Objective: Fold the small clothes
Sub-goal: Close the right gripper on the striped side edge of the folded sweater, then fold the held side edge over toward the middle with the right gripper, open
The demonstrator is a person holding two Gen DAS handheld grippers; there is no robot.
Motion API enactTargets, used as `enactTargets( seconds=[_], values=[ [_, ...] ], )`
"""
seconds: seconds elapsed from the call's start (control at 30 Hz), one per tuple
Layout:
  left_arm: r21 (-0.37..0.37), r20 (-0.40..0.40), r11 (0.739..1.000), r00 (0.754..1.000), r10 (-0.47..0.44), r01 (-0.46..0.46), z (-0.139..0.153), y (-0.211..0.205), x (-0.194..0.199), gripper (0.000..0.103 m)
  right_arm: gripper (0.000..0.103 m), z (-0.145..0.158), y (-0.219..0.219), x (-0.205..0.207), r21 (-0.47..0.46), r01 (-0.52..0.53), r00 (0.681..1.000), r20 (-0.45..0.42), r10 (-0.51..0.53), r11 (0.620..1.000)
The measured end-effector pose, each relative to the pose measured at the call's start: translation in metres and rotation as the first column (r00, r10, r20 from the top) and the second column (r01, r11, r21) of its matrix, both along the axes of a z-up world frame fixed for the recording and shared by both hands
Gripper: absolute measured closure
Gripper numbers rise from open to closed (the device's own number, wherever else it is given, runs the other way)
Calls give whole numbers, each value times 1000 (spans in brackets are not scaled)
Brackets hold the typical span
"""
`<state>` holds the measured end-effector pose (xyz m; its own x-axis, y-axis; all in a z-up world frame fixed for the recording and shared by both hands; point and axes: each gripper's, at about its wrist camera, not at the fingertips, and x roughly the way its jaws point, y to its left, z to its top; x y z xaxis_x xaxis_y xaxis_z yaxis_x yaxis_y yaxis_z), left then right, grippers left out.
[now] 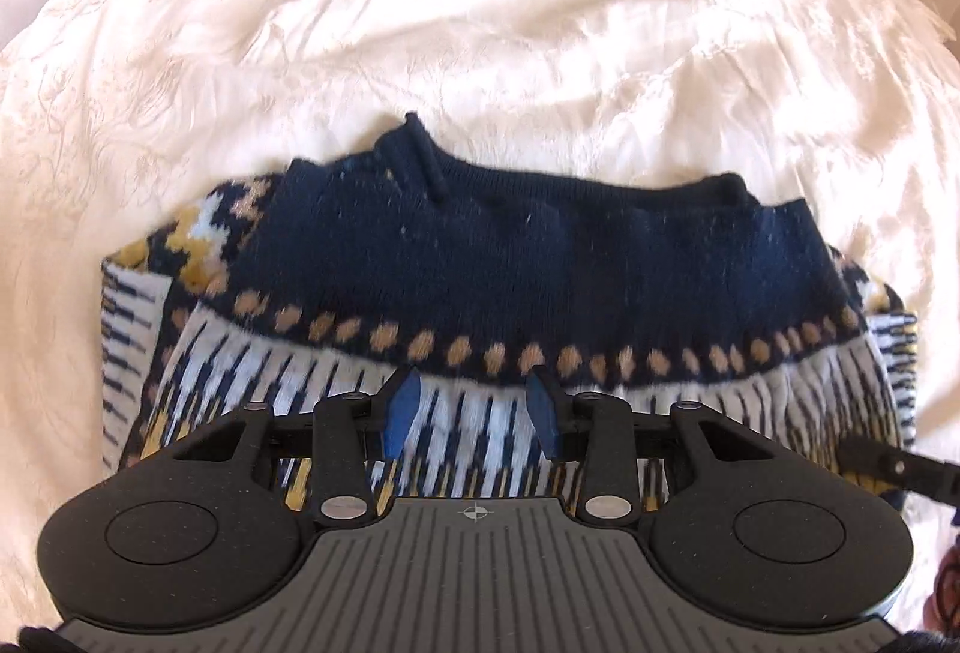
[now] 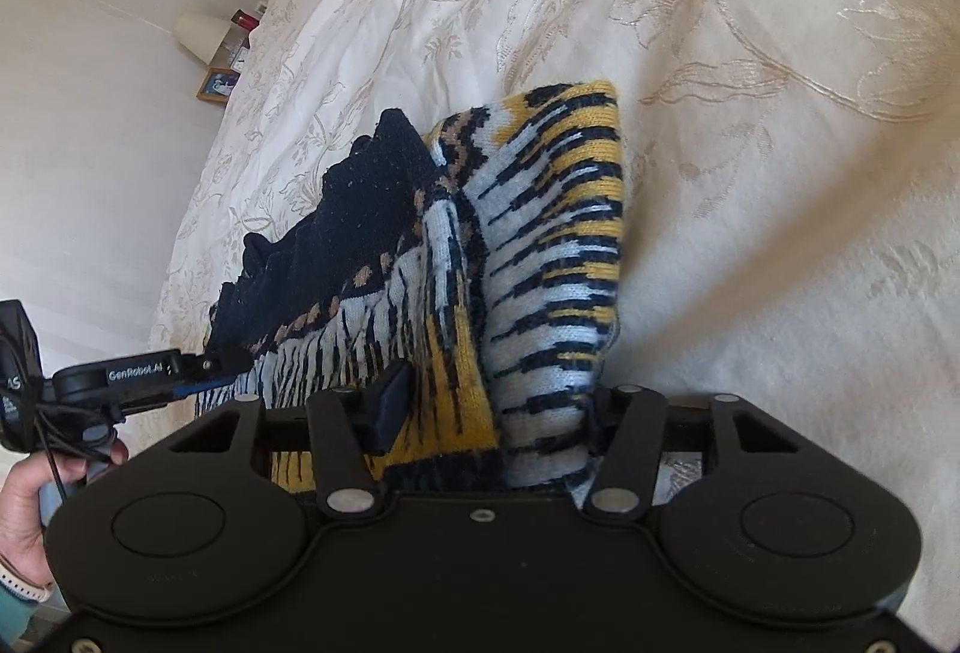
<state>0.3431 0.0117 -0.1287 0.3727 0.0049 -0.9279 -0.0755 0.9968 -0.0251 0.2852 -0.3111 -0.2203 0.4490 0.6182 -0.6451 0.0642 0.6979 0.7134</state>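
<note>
The left gripper (image 1: 477, 413) hangs with its blue pads (image 1: 401, 413) spread wide over the patterned sweater (image 1: 510, 257), gripping nothing. The right gripper (image 2: 489, 413) has a bunched fold of that sweater between its fingers. Beyond both, the sweater lies on a cream bedspread (image 1: 480, 23).

I can't see my right gripper's (image 2: 486, 413) right fingertip — the sweater's (image 2: 540, 257) bunched fold covers it — and the sweater's near hem sits hidden behind both gripper bodies.

Left gripper (image 1: 477, 410), jaws apart, hovers over patterned sweater (image 1: 498, 257) on bedspread (image 1: 480, 23).
</note>
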Motion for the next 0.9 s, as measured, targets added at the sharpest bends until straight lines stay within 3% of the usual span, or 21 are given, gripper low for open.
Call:
enactTargets(
  seconds=[0.17, 0.3, 0.43, 0.63, 0.67, 0.77, 0.9],
  values=[
    [58, -23, 998, 999, -33, 34, -23, -14, 39, 65, 42, 2, -1, 1, -8, -4, 1000, -7, 4, 1000],
    [117, -35, 991, 997, -62, 66, -39, -24, 47, 63, 42, 3, 1, 4, -17, -18, 1000, -11, 18, 1000],
    [146, -37, 985, 995, -91, 96, -35, -28, 42, 63, 42, 4, 1, 6, -16, -24, 999, -22, 23, 1000],
    [89, 14, 996, 1000, -20, 19, 3, -18, -2, 64, 42, 13, 12, 12, -69, -59, 998, -36, 57, 996],
    [84, 20, 996, 1000, -10, 9, 8, -14, -12, 64, 45, 14, 14, 13, -84, -65, 997, -40, 61, 994],
    [62, 26, 998, 1000, 12, -13, 19, -4, -42, 64, 68, 21, 20, 15, -108, -83, 996, -41, 79, 991],
    [41, 28, 998, 999, 38, -39, 25, 13, -77, 64, 73, 42, 36, 13, -167, -81, 997, -25, 78, 983]
  ],
)
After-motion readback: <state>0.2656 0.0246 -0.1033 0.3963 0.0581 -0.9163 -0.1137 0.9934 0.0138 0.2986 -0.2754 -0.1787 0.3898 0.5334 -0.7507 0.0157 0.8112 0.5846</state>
